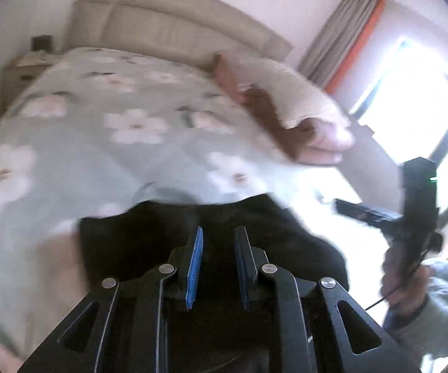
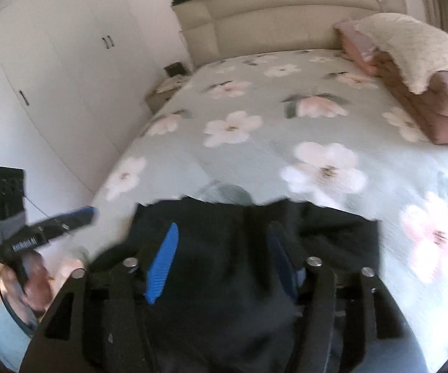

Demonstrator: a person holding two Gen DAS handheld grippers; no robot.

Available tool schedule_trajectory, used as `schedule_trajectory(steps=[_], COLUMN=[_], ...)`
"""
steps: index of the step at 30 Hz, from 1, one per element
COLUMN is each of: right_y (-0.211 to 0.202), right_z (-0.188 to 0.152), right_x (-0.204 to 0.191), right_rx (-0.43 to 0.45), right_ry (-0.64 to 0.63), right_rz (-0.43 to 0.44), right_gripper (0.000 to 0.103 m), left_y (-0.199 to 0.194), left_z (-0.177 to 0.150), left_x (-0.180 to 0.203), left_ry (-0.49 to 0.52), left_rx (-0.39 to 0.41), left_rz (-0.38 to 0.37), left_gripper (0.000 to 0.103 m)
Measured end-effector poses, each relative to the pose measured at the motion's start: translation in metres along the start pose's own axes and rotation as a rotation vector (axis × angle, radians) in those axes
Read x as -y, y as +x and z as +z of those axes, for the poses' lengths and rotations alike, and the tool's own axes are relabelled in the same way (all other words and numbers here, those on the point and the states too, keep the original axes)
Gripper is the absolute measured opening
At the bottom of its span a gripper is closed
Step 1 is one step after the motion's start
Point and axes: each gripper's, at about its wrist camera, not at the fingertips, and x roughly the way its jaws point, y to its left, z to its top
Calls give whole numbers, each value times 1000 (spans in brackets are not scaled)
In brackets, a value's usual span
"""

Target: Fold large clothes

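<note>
A black garment (image 1: 149, 242) lies bunched at the near edge of the bed; it also shows in the right wrist view (image 2: 211, 227). My left gripper (image 1: 218, 248) hovers over it with its blue-padded jaws apart and nothing between them. My right gripper (image 2: 224, 245) is over the same garment, jaws wide apart, dark cloth showing between and under them. The right gripper shows at the right of the left wrist view (image 1: 379, 214), and the left gripper at the left of the right wrist view (image 2: 68, 217). Both views are motion-blurred.
The bed has a grey-green floral cover (image 2: 255, 124) and a beige headboard (image 2: 286, 15). Folded pink and brown blankets under a cream one (image 2: 426, 71) sit at its right side. White wardrobes (image 2: 53, 77) stand left, a bright window (image 1: 417, 108) right, a nightstand (image 1: 21, 71) by the headboard.
</note>
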Motion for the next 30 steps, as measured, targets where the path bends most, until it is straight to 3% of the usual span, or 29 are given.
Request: schedule_trajectory(steps=[2,5,9,10,13,18,20,23,25,26,28,29,30], right_y=[24,40,51,59,74,80,71,53,36,29,23,26,38], right_z=[-1,-25,-102,-121,-160,-172,-180,-176,-164,-161,-158,-159,-164], right_x=[-11,-24,-31,-29,-21,-23,-25,-28,-31,-33,-36,-35,-34], right_rx=[-81,-231,-401,-434,-431,-312,-260,-240,-178,-146,-113,-119,-146], right_ry=[-7,-38,-137,-135,-97,-112,-131,-156,-177,-182,-176,-168,-152], right_rz=[76,160,85,62,31,-12,-16,-17,-19,-15,-22,-33,-50], right_gripper=[66,65,65,65,65,65,65,65,66,66,66,66,65], left_y=[21,46,62,66,68,78,73,45,23,14,9,12,27], left_z=[-4,-37,-102,-115,-142,-163,-166,-165,-154,-153,-152,-155,-161], left_x=[9,15,4,-1,-12,-43,-47,-27,-10,-4,-1,-4,-12], left_ry=[14,33,28,15,-31,-217,-239,-136,-58,-27,4,-6,-51], left_rx=[-56,-222,-463,-489,-437,-337,-307,-227,-176,-153,-129,-133,-190], left_rz=[-38,-72,-31,-28,-52,-121,-144,-135,-156,-149,-74,-58,-14], left_gripper=[21,21,20,20,20,20,20,20,21,28,43,43,42])
